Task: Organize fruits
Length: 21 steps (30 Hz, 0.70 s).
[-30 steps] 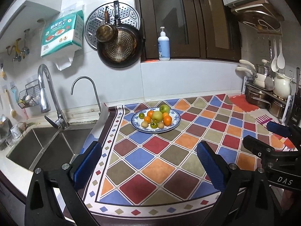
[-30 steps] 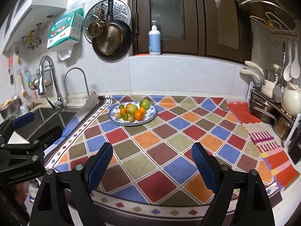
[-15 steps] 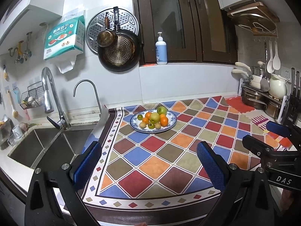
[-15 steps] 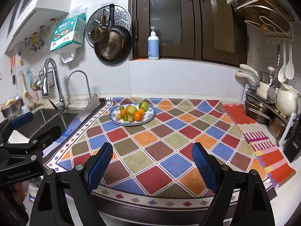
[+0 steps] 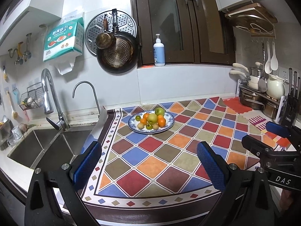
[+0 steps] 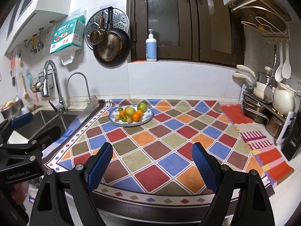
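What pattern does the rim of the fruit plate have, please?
The plate is white with a blue ornamental pattern around its rim, clearest in the left wrist view.

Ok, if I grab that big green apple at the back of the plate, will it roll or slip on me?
The green apple looks round and smooth-skinned, so it may slip between the pads. It sits near the rim of the blue-patterned plate, beside the piled fruit, so a nudge could roll it onto the checked mat. It probably feels firm and fairly heavy for its size.
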Each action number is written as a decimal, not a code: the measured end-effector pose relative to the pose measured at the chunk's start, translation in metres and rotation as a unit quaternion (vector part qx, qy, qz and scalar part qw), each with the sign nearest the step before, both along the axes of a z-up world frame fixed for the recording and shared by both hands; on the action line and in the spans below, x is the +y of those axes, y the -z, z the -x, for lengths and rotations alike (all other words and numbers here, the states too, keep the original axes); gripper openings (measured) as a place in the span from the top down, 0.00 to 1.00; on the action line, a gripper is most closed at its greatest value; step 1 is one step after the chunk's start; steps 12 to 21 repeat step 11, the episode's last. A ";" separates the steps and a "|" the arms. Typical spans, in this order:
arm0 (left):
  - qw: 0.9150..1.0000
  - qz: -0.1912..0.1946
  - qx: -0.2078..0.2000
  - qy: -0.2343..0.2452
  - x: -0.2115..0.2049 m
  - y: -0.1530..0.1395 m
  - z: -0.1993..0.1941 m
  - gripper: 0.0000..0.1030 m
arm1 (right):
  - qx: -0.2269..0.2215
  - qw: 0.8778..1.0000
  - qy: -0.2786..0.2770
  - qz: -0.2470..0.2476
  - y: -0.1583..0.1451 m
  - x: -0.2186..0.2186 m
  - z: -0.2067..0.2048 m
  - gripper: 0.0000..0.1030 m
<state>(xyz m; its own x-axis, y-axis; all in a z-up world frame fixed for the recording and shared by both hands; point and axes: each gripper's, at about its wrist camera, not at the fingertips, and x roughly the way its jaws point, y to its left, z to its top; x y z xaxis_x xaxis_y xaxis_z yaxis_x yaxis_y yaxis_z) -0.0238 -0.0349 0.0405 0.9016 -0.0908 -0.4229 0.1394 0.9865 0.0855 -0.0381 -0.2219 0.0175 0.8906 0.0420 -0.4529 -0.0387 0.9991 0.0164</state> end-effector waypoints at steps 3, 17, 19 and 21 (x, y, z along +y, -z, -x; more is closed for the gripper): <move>1.000 0.001 0.001 -0.001 0.000 0.000 -0.001 0.00 | 0.000 1.000 0.000 -0.001 0.000 0.000 0.000 0.17; 1.000 0.000 0.004 -0.001 -0.001 0.003 -0.003 0.00 | 0.002 1.000 0.000 -0.001 0.000 -0.001 0.000 0.17; 1.000 0.000 0.004 -0.001 -0.001 0.003 -0.003 0.00 | 0.002 1.000 0.000 -0.001 0.000 -0.001 0.000 0.17; 1.000 0.000 0.004 -0.001 -0.001 0.003 -0.003 0.00 | 0.002 1.000 0.000 -0.001 0.000 -0.001 0.000 0.17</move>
